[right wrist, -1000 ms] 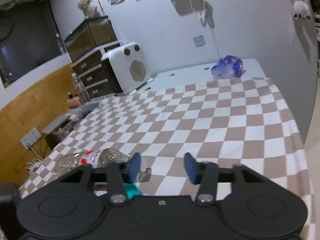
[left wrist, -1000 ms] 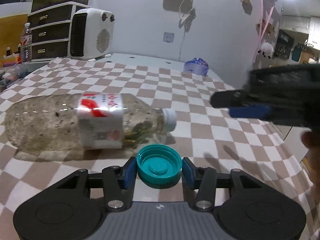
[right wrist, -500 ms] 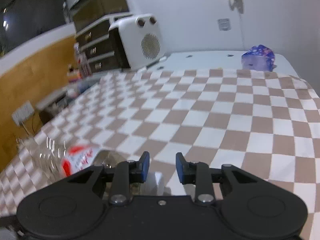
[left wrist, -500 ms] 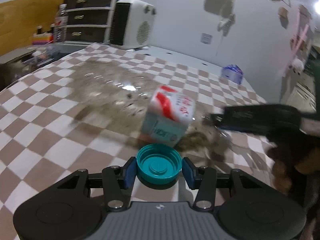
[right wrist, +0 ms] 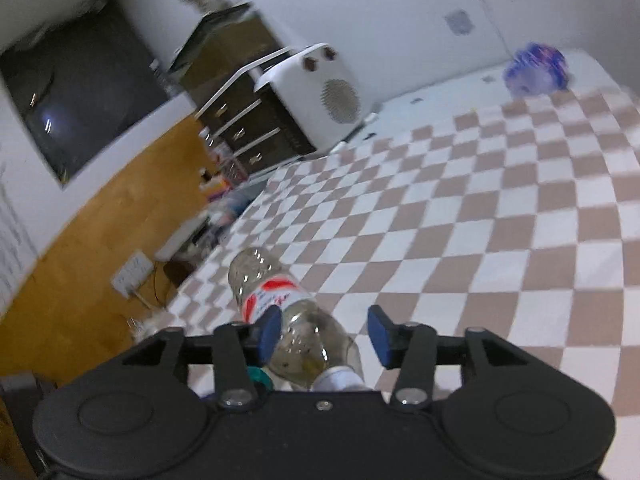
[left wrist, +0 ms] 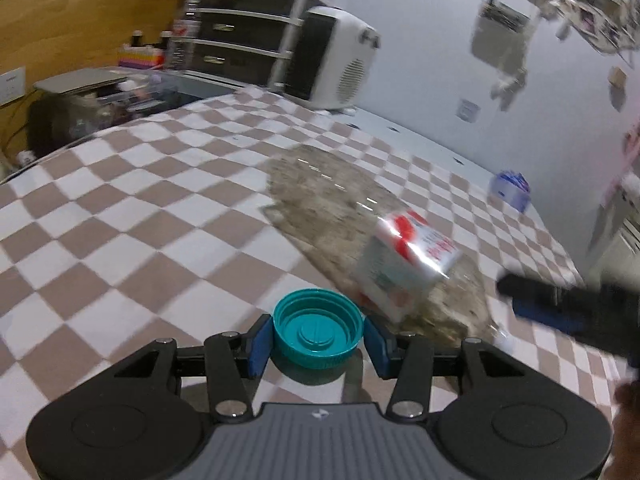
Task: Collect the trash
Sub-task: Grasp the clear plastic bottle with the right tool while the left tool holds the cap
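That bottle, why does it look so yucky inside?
The plastic bottle has brownish grime and specks stuck inside its clear walls. It is tipped over, not standing, neck toward the right gripper, whose fingers are apart. The left gripper holds a teal cap.

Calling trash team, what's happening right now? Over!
Left hand-held gripper shut on teal cap. Right hand-held gripper open around bottle. Nothing blocking.

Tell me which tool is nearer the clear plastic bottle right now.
Right. The right tool has the clear plastic bottle lying between its open fingers. The left tool sits just beside the bottle, clamped on the teal cap.
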The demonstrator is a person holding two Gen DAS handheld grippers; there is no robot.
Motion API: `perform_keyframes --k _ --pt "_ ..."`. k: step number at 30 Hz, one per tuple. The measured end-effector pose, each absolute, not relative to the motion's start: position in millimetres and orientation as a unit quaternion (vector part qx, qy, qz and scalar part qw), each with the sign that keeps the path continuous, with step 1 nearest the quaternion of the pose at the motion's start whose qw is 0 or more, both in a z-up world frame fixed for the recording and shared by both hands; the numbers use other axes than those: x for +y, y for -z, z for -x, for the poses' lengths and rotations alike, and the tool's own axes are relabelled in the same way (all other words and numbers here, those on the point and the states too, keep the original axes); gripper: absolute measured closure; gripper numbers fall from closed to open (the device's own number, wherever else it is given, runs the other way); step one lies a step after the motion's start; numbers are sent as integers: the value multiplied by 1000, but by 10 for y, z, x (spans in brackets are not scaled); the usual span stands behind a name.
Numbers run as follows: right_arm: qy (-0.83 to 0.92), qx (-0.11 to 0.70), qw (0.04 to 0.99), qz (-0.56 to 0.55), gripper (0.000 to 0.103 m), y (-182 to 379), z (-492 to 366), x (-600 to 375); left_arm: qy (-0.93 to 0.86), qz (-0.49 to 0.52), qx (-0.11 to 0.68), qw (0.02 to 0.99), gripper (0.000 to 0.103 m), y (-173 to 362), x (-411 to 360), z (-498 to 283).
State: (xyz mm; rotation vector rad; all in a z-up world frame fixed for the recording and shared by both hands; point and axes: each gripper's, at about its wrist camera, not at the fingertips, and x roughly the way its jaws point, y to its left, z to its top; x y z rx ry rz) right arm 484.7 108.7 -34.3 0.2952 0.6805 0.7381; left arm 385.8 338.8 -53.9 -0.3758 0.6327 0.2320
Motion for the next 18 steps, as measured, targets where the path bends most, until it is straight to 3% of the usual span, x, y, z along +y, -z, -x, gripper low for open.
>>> perform_keyframes --k 2,6,8,9,18 --pt "-369 318 868 -97 44 375 -4774 1194 -127 195 305 924 53 533 3474 -3833" --pt "-379 312 871 -12 46 427 -4640 1408 -131 208 300 922 53 522 3538 -3819" --pt "-376 312 871 47 69 414 -4530 1504 -132 209 299 922 53 520 3545 -3815" --pt "-373 315 871 63 70 402 -4468 1509 -133 209 299 921 53 524 3549 -3817" --pt "-339 340 874 80 70 247 -3384 729 -130 192 305 924 53 542 3479 -3833"
